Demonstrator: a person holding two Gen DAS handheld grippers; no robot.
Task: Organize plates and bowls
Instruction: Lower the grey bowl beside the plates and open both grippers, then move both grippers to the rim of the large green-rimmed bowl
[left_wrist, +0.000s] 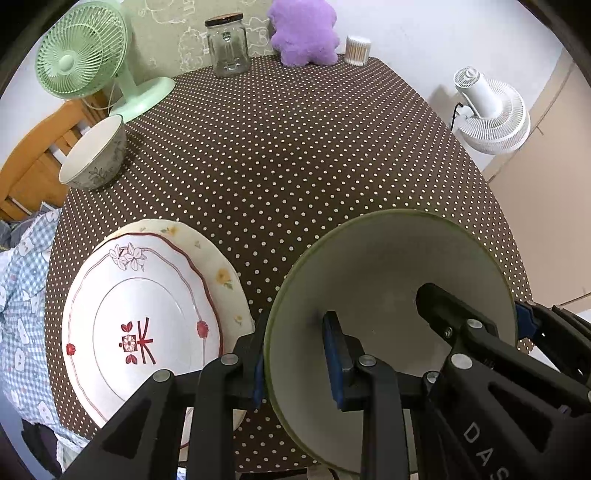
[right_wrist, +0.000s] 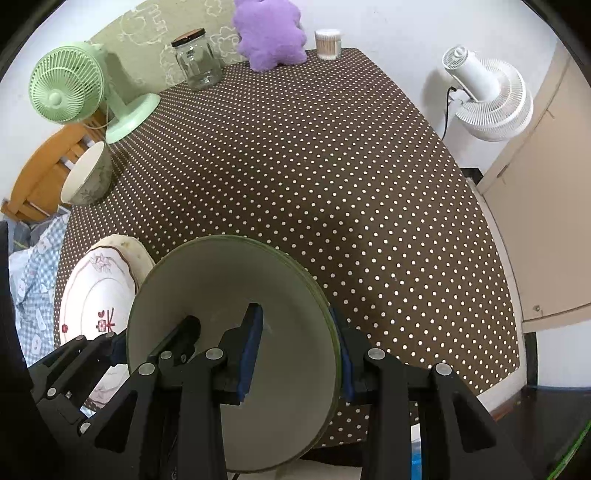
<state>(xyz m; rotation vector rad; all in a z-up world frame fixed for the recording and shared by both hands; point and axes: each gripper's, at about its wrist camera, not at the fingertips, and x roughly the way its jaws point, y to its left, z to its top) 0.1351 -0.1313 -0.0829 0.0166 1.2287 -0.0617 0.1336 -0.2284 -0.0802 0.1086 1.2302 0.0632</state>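
Observation:
A green-rimmed bowl with a pale inside (left_wrist: 380, 266) (right_wrist: 214, 280) is held above the near edge of the dotted table. My left gripper (left_wrist: 295, 362) is shut on its left rim, one finger inside, one outside. My right gripper (right_wrist: 295, 350) is shut on its right rim the same way; it also shows in the left wrist view (left_wrist: 480, 321). Two stacked plates lie to the left: a red-patterned white plate (left_wrist: 147, 325) (right_wrist: 96, 291) on a yellow-flowered plate (left_wrist: 225, 273). A leaf-patterned bowl (left_wrist: 96, 155) (right_wrist: 88, 177) stands at the table's left edge.
The brown dotted tablecloth (left_wrist: 295, 155) covers the table. At the back stand a green fan (left_wrist: 85, 55), a glass jar (left_wrist: 227, 44), a purple plush (left_wrist: 303, 29) and a cotton swab tub (left_wrist: 357, 50). A white fan (left_wrist: 491, 110) stands off the right edge. A wooden chair (left_wrist: 33, 162) is at left.

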